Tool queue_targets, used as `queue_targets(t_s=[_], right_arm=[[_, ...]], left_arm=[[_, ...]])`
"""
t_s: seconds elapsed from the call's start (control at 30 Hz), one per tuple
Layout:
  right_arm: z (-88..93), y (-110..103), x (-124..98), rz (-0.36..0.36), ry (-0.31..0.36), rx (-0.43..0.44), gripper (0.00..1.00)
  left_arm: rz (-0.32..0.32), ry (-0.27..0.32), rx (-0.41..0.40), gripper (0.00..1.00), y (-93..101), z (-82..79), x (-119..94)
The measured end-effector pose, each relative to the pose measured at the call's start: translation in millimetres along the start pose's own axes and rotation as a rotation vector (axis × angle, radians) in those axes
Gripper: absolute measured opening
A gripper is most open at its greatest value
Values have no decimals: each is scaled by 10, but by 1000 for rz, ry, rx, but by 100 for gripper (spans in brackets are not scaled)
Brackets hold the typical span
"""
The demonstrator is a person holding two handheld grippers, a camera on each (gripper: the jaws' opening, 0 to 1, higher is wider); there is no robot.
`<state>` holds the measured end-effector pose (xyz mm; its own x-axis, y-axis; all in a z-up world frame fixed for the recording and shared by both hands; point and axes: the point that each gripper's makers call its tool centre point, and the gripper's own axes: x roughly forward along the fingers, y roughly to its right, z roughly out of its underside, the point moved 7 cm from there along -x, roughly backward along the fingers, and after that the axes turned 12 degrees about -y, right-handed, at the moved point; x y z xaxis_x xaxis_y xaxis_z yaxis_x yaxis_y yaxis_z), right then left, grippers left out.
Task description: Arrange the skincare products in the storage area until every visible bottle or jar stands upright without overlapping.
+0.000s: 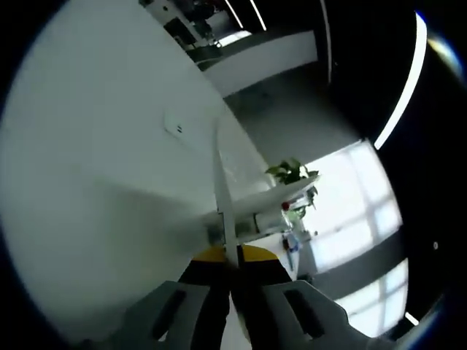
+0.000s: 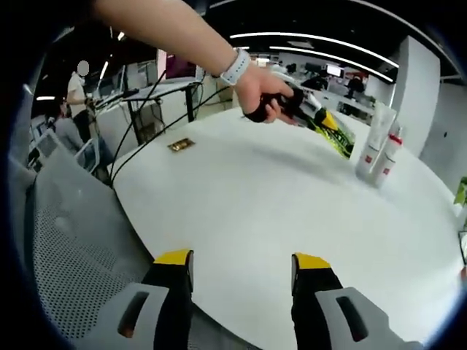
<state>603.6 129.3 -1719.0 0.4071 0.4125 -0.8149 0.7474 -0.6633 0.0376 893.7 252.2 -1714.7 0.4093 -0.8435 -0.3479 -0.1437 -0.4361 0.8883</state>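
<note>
The white round table (image 2: 277, 211) carries everything here. In the right gripper view, the right gripper (image 2: 243, 281) hangs over the near edge of the table with its yellow-tipped jaws set wide apart and nothing between them. Across the table from it, toward the far edge, a person's hand (image 2: 257, 91) with a white wristband grips the handle of the left gripper (image 2: 341, 138), whose yellow and black jaws point along the tabletop toward two skincare products. Those are a tall white tube (image 2: 371, 142) with a red patch low on its side, and just beside it a slimmer white bottle (image 2: 388, 157) with a red band near its top. Both stand upright on the table, close together; I cannot tell whether they touch. A small brass-coloured plate (image 2: 180, 144) lies flat on the table, well apart from the bottles, near the edge where black cables (image 2: 142, 124) rise off the tabletop. A grey mesh chair (image 2: 66, 240) sits just beside the table on the right gripper's side.

In the left gripper view, the left gripper (image 1: 235, 264) has its jaws pressed together, with a thin white edge running up from between the tips; whether it is clamped on that I cannot tell. Beyond the table there, a green plant (image 1: 292, 172) stands before a bright window (image 1: 357, 211).
</note>
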Motion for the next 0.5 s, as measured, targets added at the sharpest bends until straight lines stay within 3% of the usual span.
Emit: queue_targets(t_s=[0.5], right_arm=[[15,3,5,5,-17,-8,49]], left_arm=[[-25,-6,-29,0,-96,-19,78]])
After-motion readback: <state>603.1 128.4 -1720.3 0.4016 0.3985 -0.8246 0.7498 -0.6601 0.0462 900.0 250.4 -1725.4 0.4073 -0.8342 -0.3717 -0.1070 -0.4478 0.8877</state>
